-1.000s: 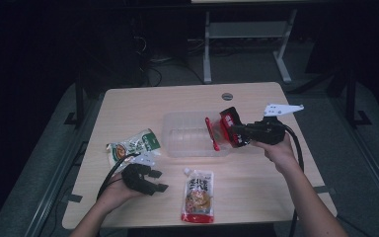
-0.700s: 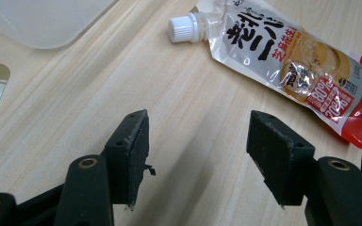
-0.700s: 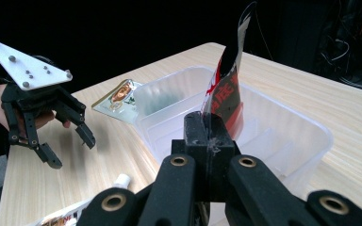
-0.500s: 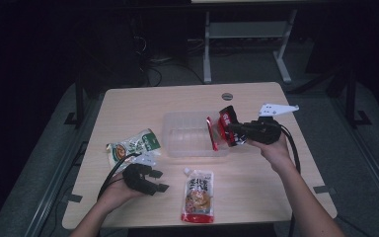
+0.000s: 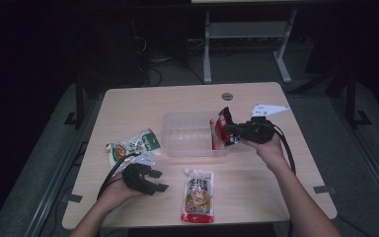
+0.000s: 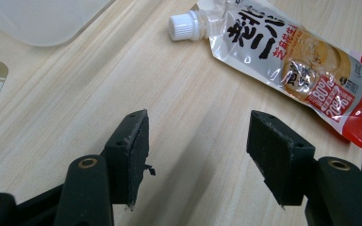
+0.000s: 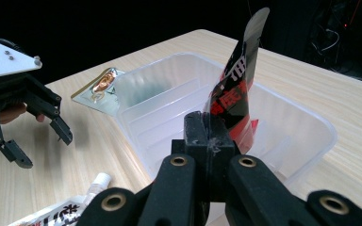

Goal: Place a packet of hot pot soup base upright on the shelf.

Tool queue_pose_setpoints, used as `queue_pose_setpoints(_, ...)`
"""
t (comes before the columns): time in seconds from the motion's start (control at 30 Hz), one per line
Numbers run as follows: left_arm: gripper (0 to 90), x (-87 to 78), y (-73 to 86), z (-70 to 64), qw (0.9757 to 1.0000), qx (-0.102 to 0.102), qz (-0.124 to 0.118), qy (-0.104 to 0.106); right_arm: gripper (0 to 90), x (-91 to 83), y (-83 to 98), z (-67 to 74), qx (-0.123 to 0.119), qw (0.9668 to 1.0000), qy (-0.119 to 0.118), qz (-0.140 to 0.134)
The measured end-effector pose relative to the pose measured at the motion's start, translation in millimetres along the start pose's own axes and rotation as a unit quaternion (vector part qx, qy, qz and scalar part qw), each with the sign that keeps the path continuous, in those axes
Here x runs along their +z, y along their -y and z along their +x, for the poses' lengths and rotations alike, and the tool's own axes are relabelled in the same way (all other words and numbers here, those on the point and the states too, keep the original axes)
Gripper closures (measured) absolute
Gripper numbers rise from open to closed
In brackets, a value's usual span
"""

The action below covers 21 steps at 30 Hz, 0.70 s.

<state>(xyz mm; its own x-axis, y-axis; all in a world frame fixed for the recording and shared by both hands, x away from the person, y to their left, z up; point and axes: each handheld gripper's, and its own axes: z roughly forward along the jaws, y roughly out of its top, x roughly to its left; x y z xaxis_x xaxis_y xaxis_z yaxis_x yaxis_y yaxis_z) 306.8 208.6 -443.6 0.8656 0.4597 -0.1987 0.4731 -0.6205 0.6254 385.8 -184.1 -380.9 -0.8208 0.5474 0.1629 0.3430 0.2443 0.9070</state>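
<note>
The right gripper's (image 7: 210, 141) fingers pinch the red packet (image 7: 233, 94) over the tub (image 7: 311, 123); lower it inside before releasing. The left gripper (image 6: 195, 160) stands open, empty.

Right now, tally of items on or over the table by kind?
Packets: 3 - red packet, green packet, spout pouch
Tub: 1
Grippers: 2 - left gripper, right gripper
Total: 6
</note>
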Motion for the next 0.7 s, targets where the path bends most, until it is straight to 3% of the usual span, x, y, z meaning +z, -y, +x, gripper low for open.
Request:
queue_pose_setpoints(0.33, 38.9, -0.5, 4.7, 2.6, 0.9999, -0.008, -0.005, 0.011, 90.0, 14.0, 5.1, -4.7, 0.013, 0.9998, -0.004, 0.017)
queue_pose_setpoints(0.5, 38.5, -1.2, 4.3, 0.8, 1.0, 0.001, -0.001, 0.001, 89.8, 14.1, 5.8, -4.6, 0.016, 0.9997, -0.002, 0.02)
queue_pose_setpoints(0.7, 38.3, -1.3, 3.9, -0.4, 1.0, -0.004, -0.002, -0.003, 88.0, 17.4, 5.5, 0.0, 0.005, 0.9994, 0.013, 0.031)
